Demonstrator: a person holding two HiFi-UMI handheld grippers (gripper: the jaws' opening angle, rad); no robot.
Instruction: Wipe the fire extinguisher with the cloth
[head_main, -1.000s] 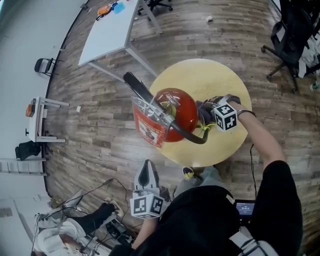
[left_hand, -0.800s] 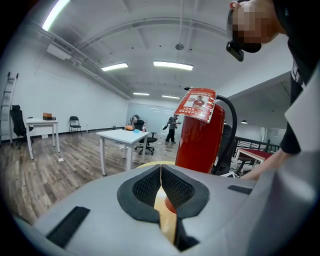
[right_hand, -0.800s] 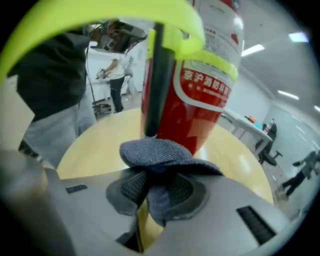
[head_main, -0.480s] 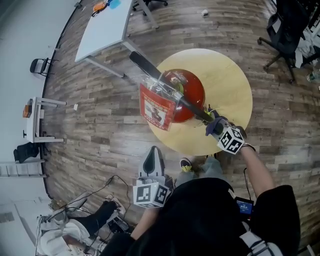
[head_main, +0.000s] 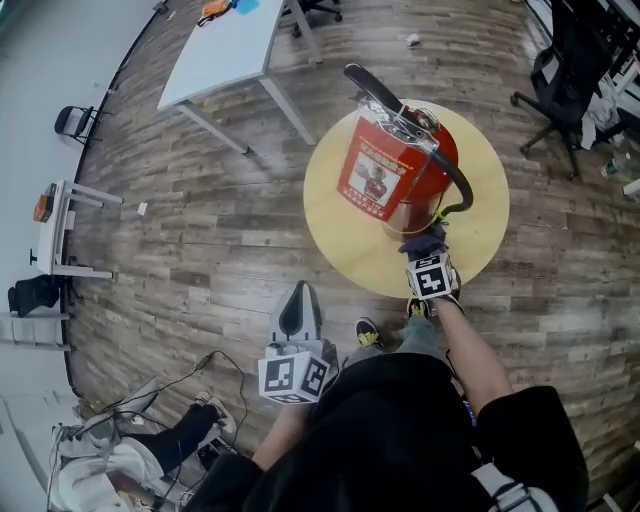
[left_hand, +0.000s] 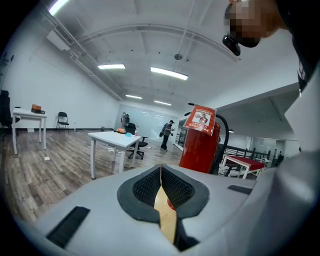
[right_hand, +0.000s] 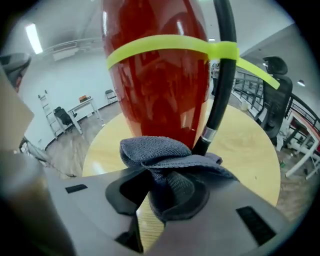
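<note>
Cloth first: the crumpled grey-blue woven cloth (right_hand: 170, 165) is pinched in my right gripper (right_hand: 150, 192), jaws clamped on its bunched folds. It sits right at the foot of the tall red metal fire extinguisher (right_hand: 160, 85), touching it as far as I can tell. The extinguisher stands upright near the middle of the round pale wooden table (head_main: 335, 225). To wipe well, I judge I should press the wad flat to the cylinder and work around it. I should steer clear of the black rubber hose (right_hand: 220, 75) and the yellow-green strap (right_hand: 170, 47) binding it. My left gripper (left_hand: 161, 182) hangs off the table's near edge, jaws together on nothing. Beyond are a grey-brown plank floor (head_main: 200, 230), a white rectangular table (head_main: 220, 55) and a black office chair (head_main: 575, 60).
</note>
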